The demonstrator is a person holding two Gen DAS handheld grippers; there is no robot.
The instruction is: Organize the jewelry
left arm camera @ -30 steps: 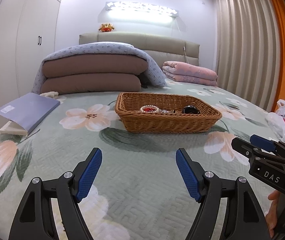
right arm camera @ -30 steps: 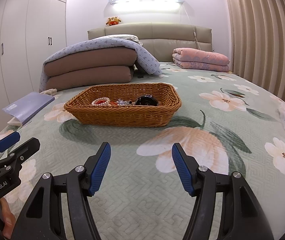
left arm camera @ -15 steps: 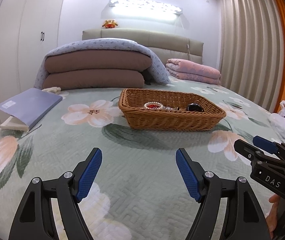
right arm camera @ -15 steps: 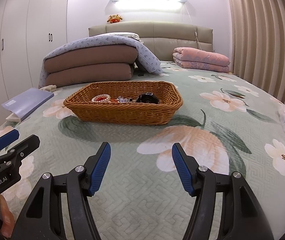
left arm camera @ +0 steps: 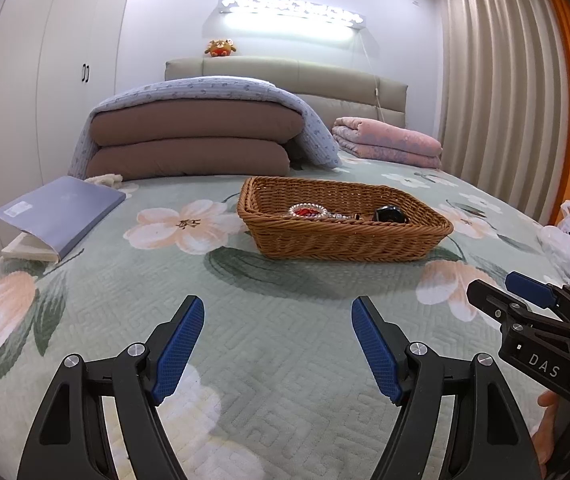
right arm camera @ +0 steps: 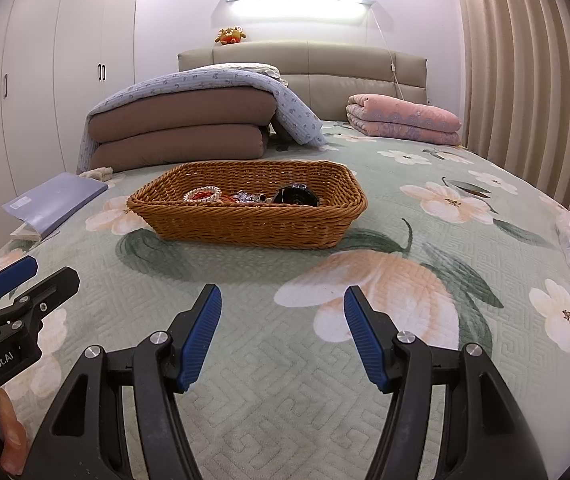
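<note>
Ahead, the basket [right arm camera: 247, 216] sits on the bed [right arm camera: 365, 360], holding a bead bracelet [right arm camera: 201, 194], a tangled silver piece [right arm camera: 249, 197] and a dark watch [right arm camera: 296, 195]. Left gripper [left arm camera: 277, 338] and right gripper [right arm camera: 283, 330] hover well short, fingers spread, empty. Crowded pieces may snag and lift together.

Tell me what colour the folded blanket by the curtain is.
Pink, with a faint floral pattern; the folded blanket shows best in the right wrist view.
</note>
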